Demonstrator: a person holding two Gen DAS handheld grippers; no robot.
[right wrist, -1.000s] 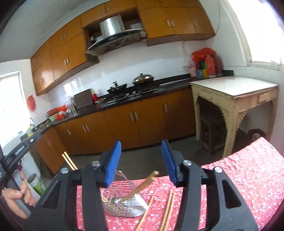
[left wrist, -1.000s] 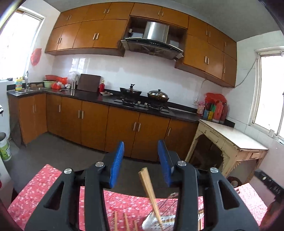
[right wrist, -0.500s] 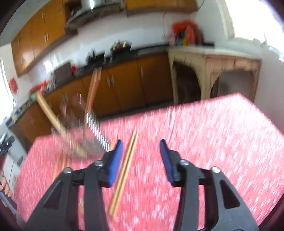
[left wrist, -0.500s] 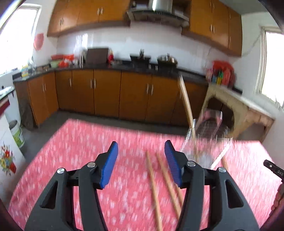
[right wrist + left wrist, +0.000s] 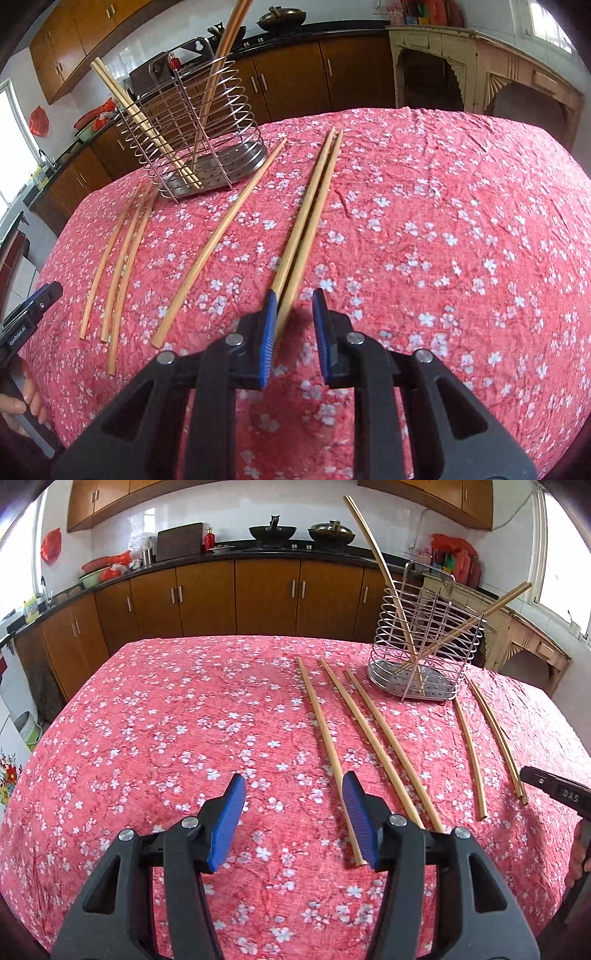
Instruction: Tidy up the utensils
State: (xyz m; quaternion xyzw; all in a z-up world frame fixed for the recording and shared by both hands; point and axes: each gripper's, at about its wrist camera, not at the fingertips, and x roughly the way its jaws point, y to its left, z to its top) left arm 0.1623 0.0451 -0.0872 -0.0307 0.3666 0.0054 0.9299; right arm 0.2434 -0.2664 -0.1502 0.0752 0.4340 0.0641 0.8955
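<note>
Chopsticks (image 5: 306,221), 2 paired, sit between your closing right tool (image 5: 294,325), unclamped: center both before squeezing. Left tool (image 5: 293,819) apart, empty.

1. Left gripper (image 5: 293,819): black frame, blue pads, jaws apart, nothing between them; they have just been opening.
2. Tablecloth (image 5: 166,738): red, white blossom print.
3. Wire utensil holder (image 5: 424,646): metal, perforated base, upright at far right; two chopsticks (image 5: 388,579) lean inside, crossing.
4. Three loose chopsticks (image 5: 369,734): side by side, centre-right; the leftmost passes just beside the right pad.
5. Two more chopsticks (image 5: 480,746): further right.
6. Right gripper (image 5: 554,794): black tip at right edge.
</note>
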